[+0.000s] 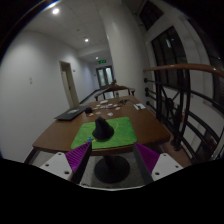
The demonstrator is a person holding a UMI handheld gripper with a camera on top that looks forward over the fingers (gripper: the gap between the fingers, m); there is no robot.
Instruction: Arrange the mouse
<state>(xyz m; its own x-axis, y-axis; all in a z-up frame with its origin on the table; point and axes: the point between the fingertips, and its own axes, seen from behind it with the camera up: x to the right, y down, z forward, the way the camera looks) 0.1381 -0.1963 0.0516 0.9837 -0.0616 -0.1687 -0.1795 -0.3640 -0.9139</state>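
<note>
The mouse (pixel 102 130) lies on the green mat (pixel 115 133) on the worktop (pixel 60 135), beyond the released gripper (pixel 113 157). Approach slowly, centering the fingers around it.

My gripper (pixel 111 158) is level, pointing straight forward. Both fingers show low in my view, spread wide apart. Left finger's purple pad (pixel 78 158) and right finger's purple pad (pixel 147 156) face inward across an open gap. Neither pad presses on anything.
</note>
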